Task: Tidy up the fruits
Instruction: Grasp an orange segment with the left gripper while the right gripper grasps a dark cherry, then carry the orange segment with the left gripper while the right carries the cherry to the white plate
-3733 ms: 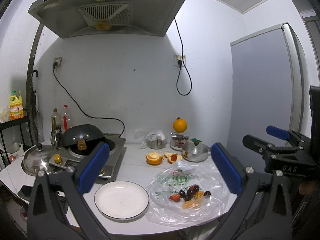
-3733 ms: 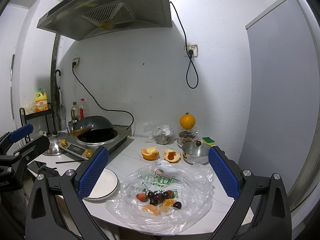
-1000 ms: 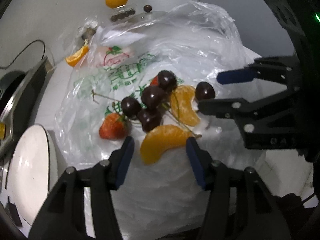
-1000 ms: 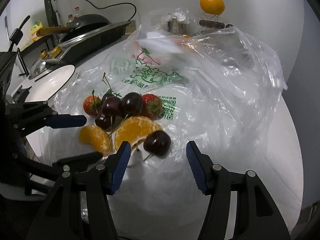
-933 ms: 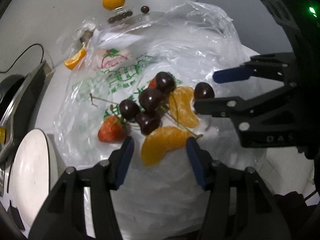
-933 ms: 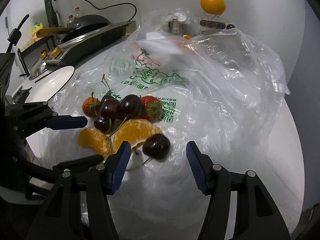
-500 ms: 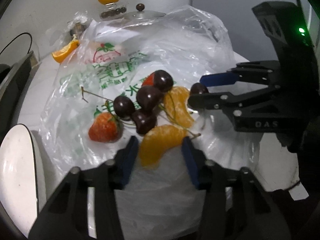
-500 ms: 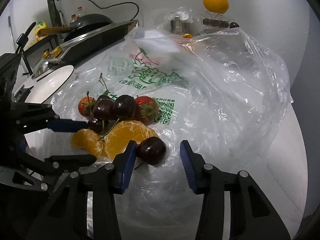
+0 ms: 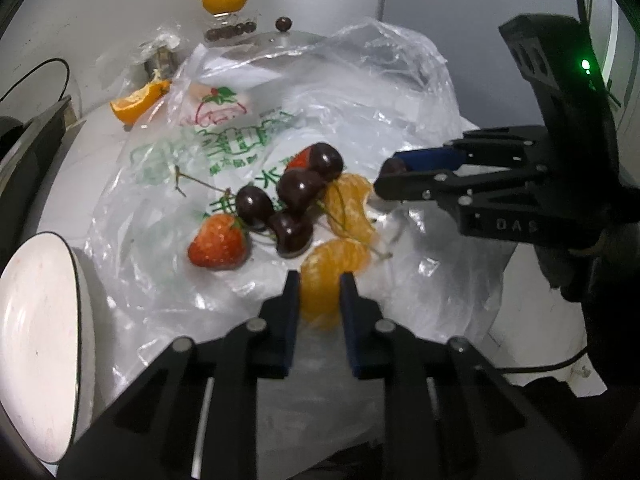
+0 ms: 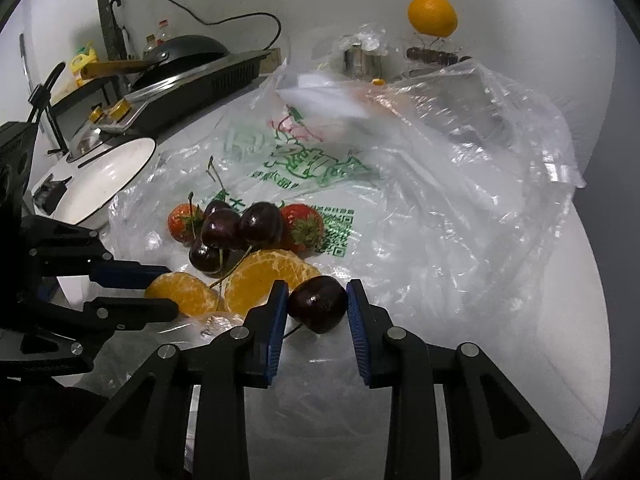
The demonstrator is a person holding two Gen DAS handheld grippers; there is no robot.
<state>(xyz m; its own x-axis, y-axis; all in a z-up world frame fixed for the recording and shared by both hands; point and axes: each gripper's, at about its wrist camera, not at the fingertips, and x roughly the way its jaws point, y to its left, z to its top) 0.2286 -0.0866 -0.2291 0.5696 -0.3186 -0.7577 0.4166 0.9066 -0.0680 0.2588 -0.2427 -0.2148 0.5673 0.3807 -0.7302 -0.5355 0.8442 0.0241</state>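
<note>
Fruit lies on a clear plastic bag (image 9: 344,92) on the white counter: several dark cherries (image 9: 300,192), two strawberries (image 9: 218,242) and two orange segments. My left gripper (image 9: 319,286) is shut on the near orange segment (image 9: 332,268). My right gripper (image 10: 316,298) is shut on a single dark cherry (image 10: 317,309) beside the second orange segment (image 10: 264,270). In the left wrist view the right gripper (image 9: 382,182) holds that cherry at the right of the pile. In the right wrist view the left gripper (image 10: 160,284) grips its segment (image 10: 180,292) at the left.
A white plate (image 9: 36,340) sits left of the bag, also in the right wrist view (image 10: 108,176). A stove with a wok (image 10: 184,60) stands at the back left. A whole orange (image 10: 432,14), a cut orange piece (image 9: 138,102) and a small pot stand at the back.
Both grippers have closed: the left jaws onto the near orange segment, the right jaws onto the lone cherry. Both have moved slightly closer to the fruit pile.
</note>
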